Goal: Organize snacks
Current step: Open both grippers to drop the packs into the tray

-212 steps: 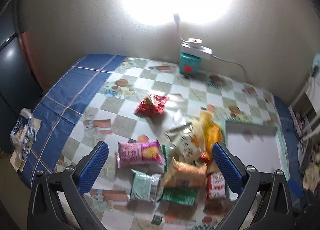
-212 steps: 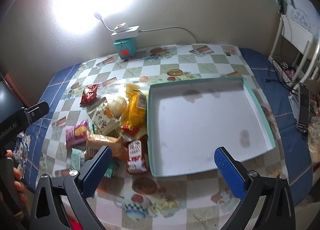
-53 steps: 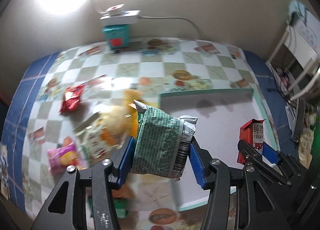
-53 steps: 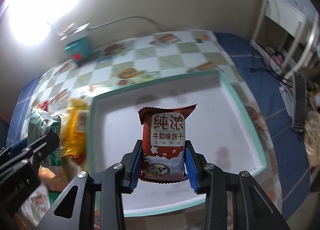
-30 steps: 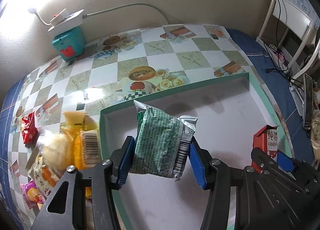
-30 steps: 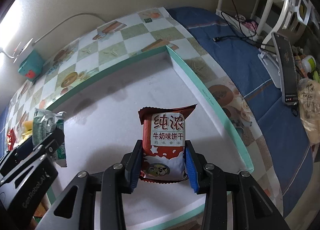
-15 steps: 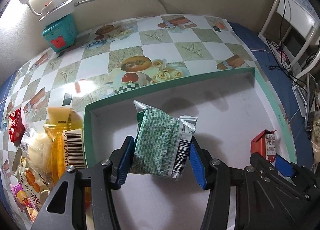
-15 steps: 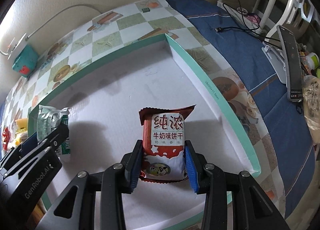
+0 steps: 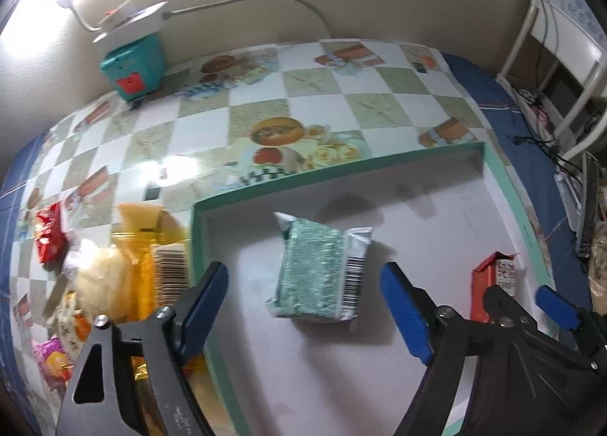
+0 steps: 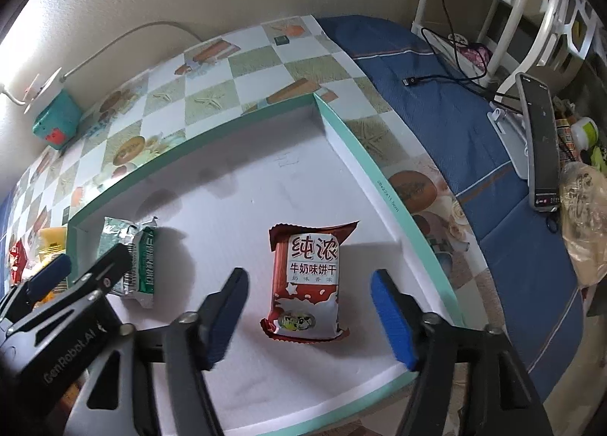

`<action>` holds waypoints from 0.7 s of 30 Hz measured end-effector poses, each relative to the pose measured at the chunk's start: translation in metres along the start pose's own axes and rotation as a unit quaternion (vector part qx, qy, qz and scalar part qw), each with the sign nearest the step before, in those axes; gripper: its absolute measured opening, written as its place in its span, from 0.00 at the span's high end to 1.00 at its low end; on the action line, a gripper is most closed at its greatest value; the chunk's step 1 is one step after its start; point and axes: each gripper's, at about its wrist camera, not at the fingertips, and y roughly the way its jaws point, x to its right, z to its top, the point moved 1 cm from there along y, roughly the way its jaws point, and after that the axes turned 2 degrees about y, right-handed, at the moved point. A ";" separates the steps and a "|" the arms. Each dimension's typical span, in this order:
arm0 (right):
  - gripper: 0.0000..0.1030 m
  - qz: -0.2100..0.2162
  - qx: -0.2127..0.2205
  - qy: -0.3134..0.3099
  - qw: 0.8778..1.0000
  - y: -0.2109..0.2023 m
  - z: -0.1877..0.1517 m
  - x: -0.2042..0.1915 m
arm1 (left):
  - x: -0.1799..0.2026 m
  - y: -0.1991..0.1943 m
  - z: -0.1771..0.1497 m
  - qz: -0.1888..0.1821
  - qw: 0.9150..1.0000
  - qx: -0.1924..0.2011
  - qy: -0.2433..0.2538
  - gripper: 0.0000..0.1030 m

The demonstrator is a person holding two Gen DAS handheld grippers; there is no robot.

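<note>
A shallow white tray with a teal rim (image 9: 341, 174) lies on the checked tablecloth. A green snack packet (image 9: 315, 269) lies on the tray floor near its left wall. My left gripper (image 9: 302, 268) hovers over it, its jaws opening, the blue pads clear of the packet on both sides. A red biscuit packet (image 10: 307, 276) lies flat near the tray's right wall (image 10: 364, 159). My right gripper (image 10: 309, 276) is above it, its jaws also opening, with the pads off the wrapper. Each gripper shows at the edge of the other's view.
Several loose snack packets (image 9: 125, 273) are piled left of the tray, with a small red packet (image 9: 49, 235) further out. A teal box under a power strip (image 9: 132, 64) stands by the wall. A white chair (image 10: 493, 18) and a phone on a stand (image 10: 538, 140) are right of the table.
Both grippers have let go. The green packet has dropped from the left jaws and the red packet from the right jaws, and both now lie on the tray floor.
</note>
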 end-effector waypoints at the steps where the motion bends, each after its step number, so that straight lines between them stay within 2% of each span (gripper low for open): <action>1: 0.21 0.001 -0.002 -0.001 1.000 0.000 0.000 0.000 | -0.002 -0.002 0.000 0.006 1.000 0.000 -0.003 0.12; 2: 0.20 0.003 -0.003 -0.001 1.000 0.000 -0.001 0.000 | -0.005 -0.003 -0.001 0.013 1.000 0.001 -0.007 0.10; 7: 0.02 0.016 -0.001 -0.002 1.000 0.000 -0.003 -0.002 | -0.017 -0.007 -0.002 0.025 0.999 -0.008 -0.029 0.10; 8: 0.01 0.018 0.001 -0.003 1.000 -0.002 -0.003 -0.002 | -0.020 -0.008 -0.003 0.022 0.999 -0.010 -0.034 0.09; 11: 0.00 0.019 0.007 -0.006 1.000 -0.006 -0.004 -0.004 | -0.030 -0.015 -0.005 0.024 0.999 -0.006 -0.047 0.00; 19: 0.00 0.030 0.013 -0.015 0.999 -0.018 -0.005 -0.011 | -0.070 -0.044 -0.016 0.025 0.993 0.031 -0.114 0.00; 21: 0.00 0.033 0.012 -0.016 0.999 -0.021 -0.007 -0.014 | -0.080 -0.048 -0.020 0.031 0.992 0.028 -0.120 0.00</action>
